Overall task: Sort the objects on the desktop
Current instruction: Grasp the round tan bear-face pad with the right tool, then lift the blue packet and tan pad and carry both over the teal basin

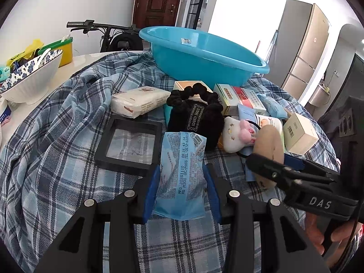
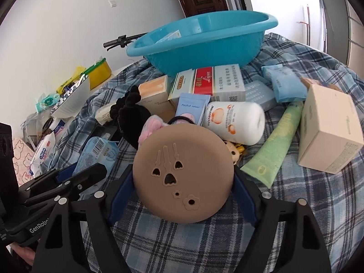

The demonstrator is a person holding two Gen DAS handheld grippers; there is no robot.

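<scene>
A: Left wrist view? 
B: left gripper narrowed and clamped on the blue tissue pack, long axis pointing ahead; blue basin straight beyond, past the clutter. 
A: Right wrist view? 
B: right gripper wide around the tan round disc, pads at its edges, contact unclear. Basin ahead; both hands about equally near.

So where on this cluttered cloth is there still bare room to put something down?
Bare plaid cloth lies left of the black frame and just before both grippers. The blue basin looks nearly empty. Between basin and grippers, boxes and bottles crowd together.
</scene>
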